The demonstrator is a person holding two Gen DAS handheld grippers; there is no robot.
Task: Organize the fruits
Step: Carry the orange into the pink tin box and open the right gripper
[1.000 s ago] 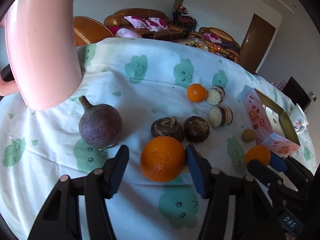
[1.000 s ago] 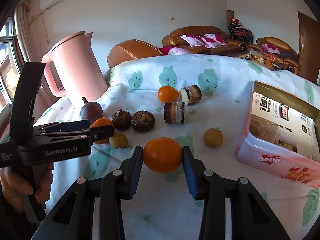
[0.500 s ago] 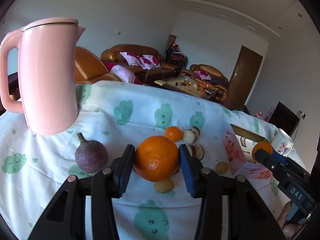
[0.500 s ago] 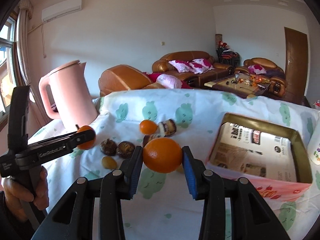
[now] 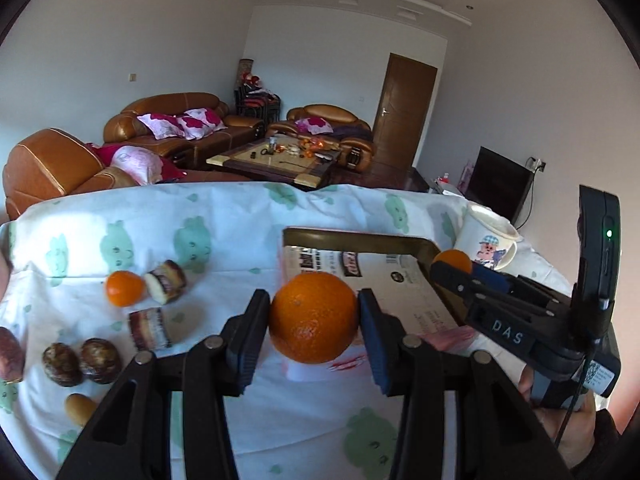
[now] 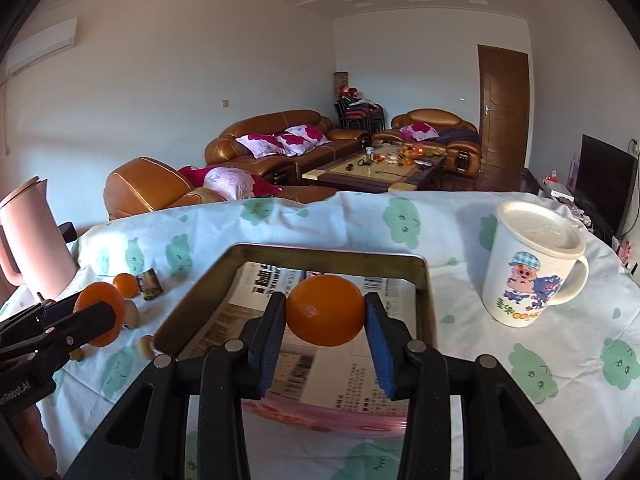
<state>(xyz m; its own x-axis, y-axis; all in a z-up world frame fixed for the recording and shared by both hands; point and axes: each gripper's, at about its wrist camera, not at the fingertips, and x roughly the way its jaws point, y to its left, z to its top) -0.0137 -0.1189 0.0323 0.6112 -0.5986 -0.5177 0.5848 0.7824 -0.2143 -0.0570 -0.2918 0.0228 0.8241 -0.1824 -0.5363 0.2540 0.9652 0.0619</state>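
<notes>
My left gripper [image 5: 314,322] is shut on a large orange [image 5: 313,317] and holds it in the air by the near left corner of the open box [image 5: 356,237]. My right gripper [image 6: 325,312] is shut on a second orange [image 6: 325,310], held above the inside of the same box [image 6: 332,253], which is lined with printed paper. The right gripper also shows in the left wrist view [image 5: 456,268], and the left gripper in the right wrist view [image 6: 100,314]. A small orange [image 5: 124,288] lies on the cloth to the left.
On the cloud-print cloth left of the box lie two sliced rolls [image 5: 165,282], two dark round fruits [image 5: 82,363], a purple fruit [image 5: 9,354] and a small yellow fruit [image 5: 80,408]. A lidded cartoon mug [image 6: 532,262] stands right of the box. A pink kettle [image 6: 28,240] stands far left.
Both grippers have lifted their oranges off the cloth and carried them to the right, to the box. The right orange now hangs over the box interior.
</notes>
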